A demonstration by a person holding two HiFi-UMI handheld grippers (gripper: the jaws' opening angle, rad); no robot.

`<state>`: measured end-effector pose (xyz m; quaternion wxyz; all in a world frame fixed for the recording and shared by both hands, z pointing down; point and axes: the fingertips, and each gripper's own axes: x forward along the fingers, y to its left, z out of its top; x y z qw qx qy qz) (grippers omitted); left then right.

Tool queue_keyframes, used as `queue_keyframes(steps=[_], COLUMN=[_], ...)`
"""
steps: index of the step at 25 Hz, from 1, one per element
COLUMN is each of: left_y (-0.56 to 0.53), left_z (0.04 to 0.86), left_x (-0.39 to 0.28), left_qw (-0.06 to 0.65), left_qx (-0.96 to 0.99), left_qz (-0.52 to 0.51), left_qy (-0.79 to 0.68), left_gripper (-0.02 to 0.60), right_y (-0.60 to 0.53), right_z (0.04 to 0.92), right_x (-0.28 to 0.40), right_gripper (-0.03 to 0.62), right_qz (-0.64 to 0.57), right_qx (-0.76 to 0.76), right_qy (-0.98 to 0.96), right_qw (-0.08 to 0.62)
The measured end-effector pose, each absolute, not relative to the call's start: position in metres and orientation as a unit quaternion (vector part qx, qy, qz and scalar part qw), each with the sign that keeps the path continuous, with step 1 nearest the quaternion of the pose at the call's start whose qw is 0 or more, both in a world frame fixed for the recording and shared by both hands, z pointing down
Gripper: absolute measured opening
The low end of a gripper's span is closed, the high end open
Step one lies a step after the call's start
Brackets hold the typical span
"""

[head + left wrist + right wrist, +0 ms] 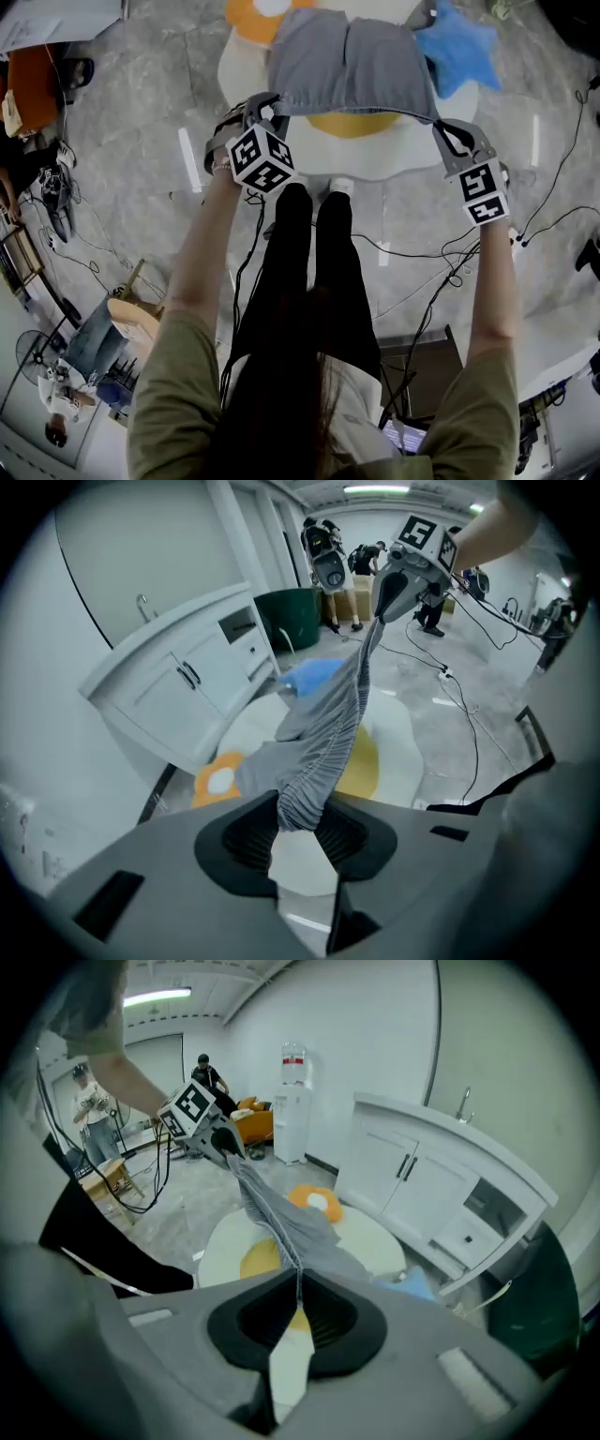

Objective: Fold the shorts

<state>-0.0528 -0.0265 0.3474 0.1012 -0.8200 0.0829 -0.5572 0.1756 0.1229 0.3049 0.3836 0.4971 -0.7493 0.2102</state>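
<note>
Two grippers are in my hands, and both pinch the shorts (pixel 352 61). My left gripper (pixel 302 825) is clamped on the bunched gray waistband at one end. My right gripper (pixel 298 1299) is squeezed tight on the other end. The shorts hang stretched between them, over the egg-shaped mat (pixel 398 155) on the floor.

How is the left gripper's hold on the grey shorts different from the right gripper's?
The left gripper pinches a thick, bunched fold of the grey fabric shorts; the right gripper pinches a thin edge. The left gripper's jaws stand slightly apart; the right gripper's are almost together. Both hold the shorts up over the white and yellow egg-shaped mat.
</note>
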Motion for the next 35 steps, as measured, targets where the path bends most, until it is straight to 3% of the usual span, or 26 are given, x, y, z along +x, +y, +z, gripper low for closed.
queue_keyframes(steps=[10, 26, 28, 29, 30, 31, 32, 33, 35], left_y=[0.103, 0.167, 0.172, 0.176, 0.181, 0.186, 0.189, 0.192, 0.19], left_z=[0.505, 0.671, 0.678, 0.679, 0.678, 0.676, 0.672, 0.667, 0.656], left_x=[-0.119, -0.152, -0.155, -0.156, -0.157, -0.157, -0.157, -0.157, -0.154], left_qw=[0.0, -0.094, -0.11, -0.123, -0.139, -0.152, -0.16, -0.166, -0.177], left_qx=[-0.769, -0.717, -0.71, -0.705, -0.7, -0.695, -0.691, -0.688, -0.688], left_qz=[-0.638, -0.689, -0.693, -0.695, -0.696, -0.697, -0.698, -0.699, -0.698], left_qy=[0.034, -0.052, -0.061, -0.07, -0.082, -0.092, -0.1, -0.102, -0.09], left_gripper=[0.114, 0.123, 0.142, 0.196, 0.286, 0.339, 0.356, 0.372, 0.388], right_y=[0.244, 0.301, 0.305, 0.307, 0.31, 0.314, 0.317, 0.319, 0.314], right_z=[0.469, 0.661, 0.673, 0.677, 0.679, 0.679, 0.678, 0.675, 0.664], right_x=[0.116, 0.084, 0.086, 0.087, 0.086, 0.084, 0.081, 0.078, 0.078], right_gripper=[0.021, 0.023, 0.023, 0.025, 0.042, 0.102, 0.22, 0.286, 0.293], right_qz=[0.283, 0.359, 0.374, 0.382, 0.39, 0.401, 0.416, 0.431, 0.453], right_qx=[0.428, 0.374, 0.366, 0.357, 0.345, 0.33, 0.316, 0.307, 0.315], right_qy=[-0.737, -0.703, -0.69, -0.683, -0.678, -0.674, -0.672, -0.67, -0.667], right_qw=[0.44, 0.486, 0.499, 0.509, 0.519, 0.525, 0.526, 0.521, 0.5])
